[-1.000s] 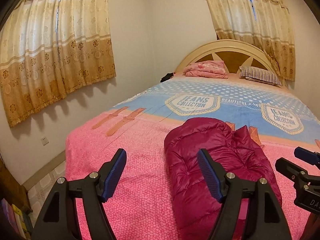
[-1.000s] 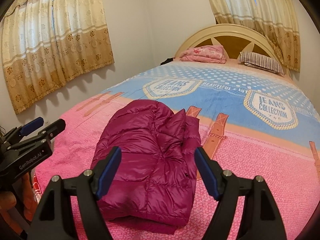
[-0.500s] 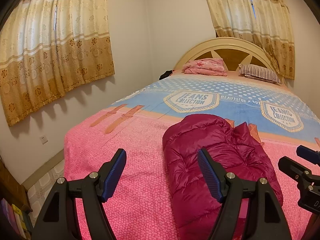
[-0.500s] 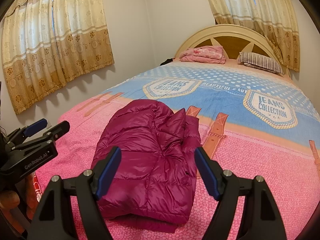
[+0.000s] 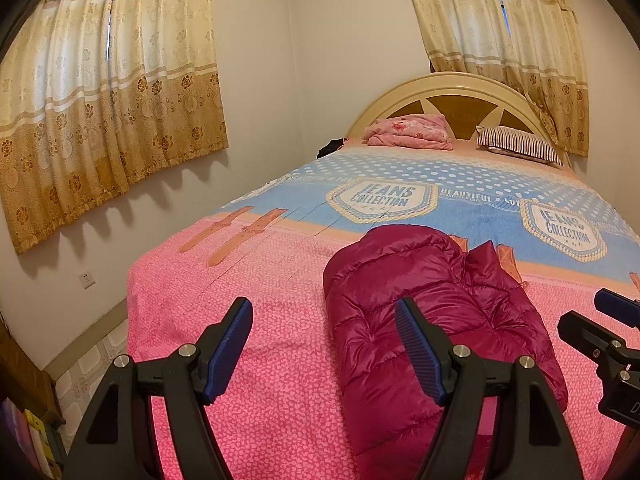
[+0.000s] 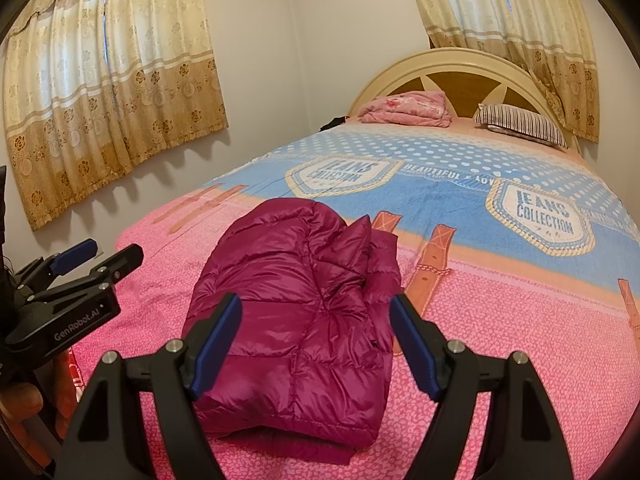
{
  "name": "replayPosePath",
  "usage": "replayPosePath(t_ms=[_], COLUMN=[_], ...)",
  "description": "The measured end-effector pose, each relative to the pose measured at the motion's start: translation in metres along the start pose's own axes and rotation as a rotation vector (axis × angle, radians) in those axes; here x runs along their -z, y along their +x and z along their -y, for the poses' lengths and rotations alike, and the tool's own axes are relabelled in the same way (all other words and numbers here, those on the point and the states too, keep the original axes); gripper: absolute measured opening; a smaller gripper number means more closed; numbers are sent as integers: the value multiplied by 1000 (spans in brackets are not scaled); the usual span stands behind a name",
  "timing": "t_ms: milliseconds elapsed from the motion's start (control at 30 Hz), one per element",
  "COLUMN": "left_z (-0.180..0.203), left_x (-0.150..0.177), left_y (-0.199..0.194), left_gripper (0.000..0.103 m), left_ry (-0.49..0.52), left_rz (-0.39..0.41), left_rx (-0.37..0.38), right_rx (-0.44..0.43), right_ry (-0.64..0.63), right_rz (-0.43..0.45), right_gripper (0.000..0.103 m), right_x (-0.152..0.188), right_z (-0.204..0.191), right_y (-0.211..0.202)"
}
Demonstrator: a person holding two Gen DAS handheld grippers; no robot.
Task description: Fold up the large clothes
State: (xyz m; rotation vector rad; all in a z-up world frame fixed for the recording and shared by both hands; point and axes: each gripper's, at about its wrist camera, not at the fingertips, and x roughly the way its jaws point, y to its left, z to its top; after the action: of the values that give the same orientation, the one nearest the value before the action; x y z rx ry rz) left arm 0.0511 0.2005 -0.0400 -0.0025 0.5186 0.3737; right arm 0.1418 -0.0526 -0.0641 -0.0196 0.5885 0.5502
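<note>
While grippers gape, folded jacket (image 6: 296, 300), bed (image 6: 500, 340)

Folded jacket (image 6: 296, 312) lies on the bed (image 6: 500, 320) near its foot, pillow (image 6: 520, 125) at the headboard (image 6: 460, 64)

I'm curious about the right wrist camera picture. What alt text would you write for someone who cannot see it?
A folded magenta puffer jacket lies on a bed with a pink and blue spread. The right tool hovers above it, open and empty. The left tool shows at the left edge, and a folded pink blanket and striped pillow rest by the headboard.
</note>
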Motion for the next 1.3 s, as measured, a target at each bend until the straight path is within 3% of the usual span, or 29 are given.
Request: replayPosePath(t_ms=[933,1100,1300], left_z=[1,1,2], left_x=[4,3,3], left_y=[4,6,6], left_gripper=[75,82,83], left_ry=[1,6,12], left_rz=[-7,-9,-10], left_rx=[4,1,8], right_rx=[2,4,3], right_ry=[10,8,4], right_rz=[-2,-1,0], right_gripper=[79,79,79], right_x=[1,1,-1], right_z=[0,0,-1], right_y=[0,0,1])
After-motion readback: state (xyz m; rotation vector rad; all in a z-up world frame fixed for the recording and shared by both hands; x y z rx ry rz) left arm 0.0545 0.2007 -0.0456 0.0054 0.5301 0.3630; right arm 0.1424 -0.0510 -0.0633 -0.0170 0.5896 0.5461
